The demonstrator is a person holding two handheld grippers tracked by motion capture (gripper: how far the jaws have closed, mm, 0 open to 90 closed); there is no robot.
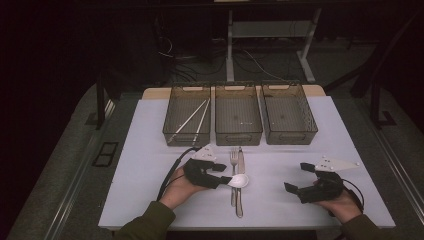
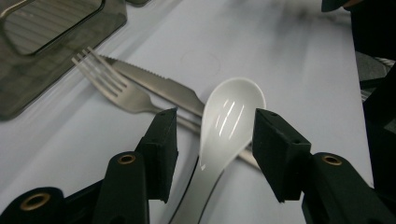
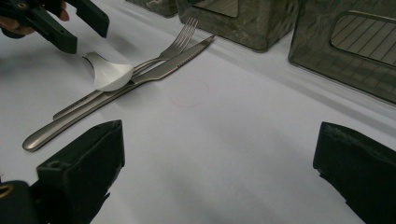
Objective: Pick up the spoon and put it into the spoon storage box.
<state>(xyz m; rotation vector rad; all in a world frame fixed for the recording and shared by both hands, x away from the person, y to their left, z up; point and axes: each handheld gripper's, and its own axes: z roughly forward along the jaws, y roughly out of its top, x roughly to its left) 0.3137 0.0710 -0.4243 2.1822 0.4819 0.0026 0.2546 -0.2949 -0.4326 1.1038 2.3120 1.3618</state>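
A white ceramic spoon (image 1: 240,180) (image 2: 231,121) (image 3: 112,74) lies with its bowl across a metal fork (image 1: 233,160) (image 2: 116,88) (image 3: 180,37) and a metal knife (image 1: 240,165) (image 2: 154,81) (image 3: 154,72), which rest side by side at the table's middle. My left gripper (image 1: 225,174) (image 2: 217,119) (image 3: 77,28) is open around the spoon's handle, and a gap shows on each side of it. Off to the right, my right gripper (image 1: 296,177) (image 3: 222,140) stands wide open over bare table with nothing between its jaws.
Three dark mesh baskets stand in a row behind the cutlery: left basket (image 1: 185,137), middle basket (image 1: 238,137), right basket (image 1: 292,136). Two pale sticks (image 1: 192,120) lie in the left one. The white table top (image 1: 150,150) ends close to the person's forearms.
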